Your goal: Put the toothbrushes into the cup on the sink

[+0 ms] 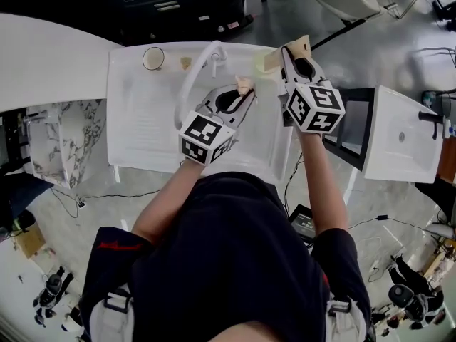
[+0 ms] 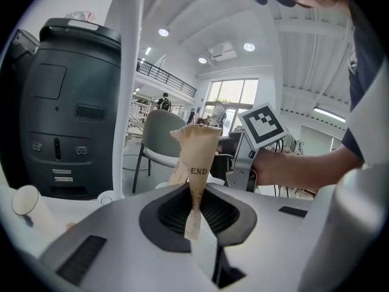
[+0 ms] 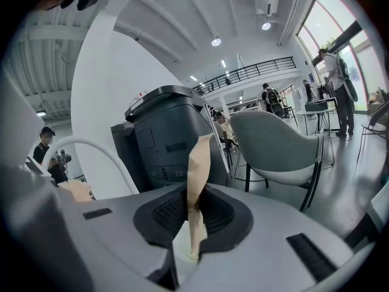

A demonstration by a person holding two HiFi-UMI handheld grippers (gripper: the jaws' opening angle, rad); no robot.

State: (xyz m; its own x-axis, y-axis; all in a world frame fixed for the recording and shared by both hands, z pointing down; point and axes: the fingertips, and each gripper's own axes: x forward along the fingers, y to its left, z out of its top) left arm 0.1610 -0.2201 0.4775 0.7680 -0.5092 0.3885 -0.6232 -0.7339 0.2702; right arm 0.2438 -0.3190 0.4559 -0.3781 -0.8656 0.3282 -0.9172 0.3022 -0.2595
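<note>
The cup (image 1: 153, 58) stands at the sink's (image 1: 128, 130) back left corner, well apart from both grippers. The faucet (image 1: 194, 77) arches over the sink between the cup and the left gripper (image 1: 243, 91). That gripper's jaws are nearly together, pinching a paper-wrapped toothbrush (image 2: 196, 163) above the sink's middle. The right gripper (image 1: 295, 54), at the sink's back right corner, is clamped narrow on a second toothbrush (image 3: 197, 175). Only the gripper views show what lies beyond the sink: a black machine (image 2: 67, 102) and a grey chair (image 3: 279, 145). The print "END" on the wrapper can be read only in the left gripper view.
</note>
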